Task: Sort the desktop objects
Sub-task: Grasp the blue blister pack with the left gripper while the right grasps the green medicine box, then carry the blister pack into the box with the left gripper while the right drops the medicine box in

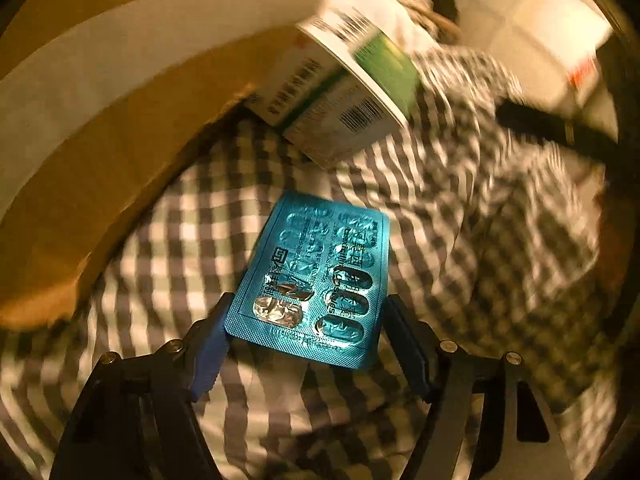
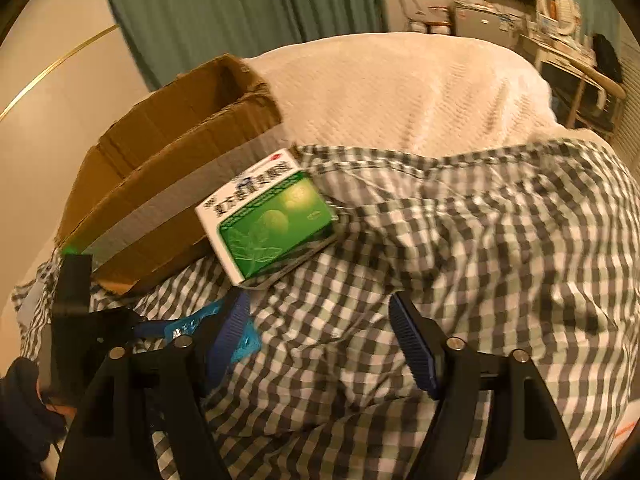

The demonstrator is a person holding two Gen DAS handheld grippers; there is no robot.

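Note:
A teal blister pack (image 1: 316,272) with several emptied pockets sits between the blue pads of my left gripper (image 1: 306,300). The pads rest against its two long edges. The pack is sharp while the cloth behind it is smeared, so it moves with the gripper. A green and white medicine box (image 1: 344,92) lies tilted against the cardboard box (image 1: 100,160). In the right wrist view the medicine box (image 2: 268,216) is ahead of my right gripper (image 2: 318,304), which is open with only cloth between its fingers. Its left finger hides part of the blister pack (image 2: 192,322).
A checked cloth (image 2: 480,240) covers the surface, with a white blanket (image 2: 400,92) behind it. The open cardboard box (image 2: 160,168) stands at the left. The left gripper's black body (image 2: 80,308) and a dark-gloved hand (image 2: 20,400) are at the lower left. Shelves and furniture stand far right.

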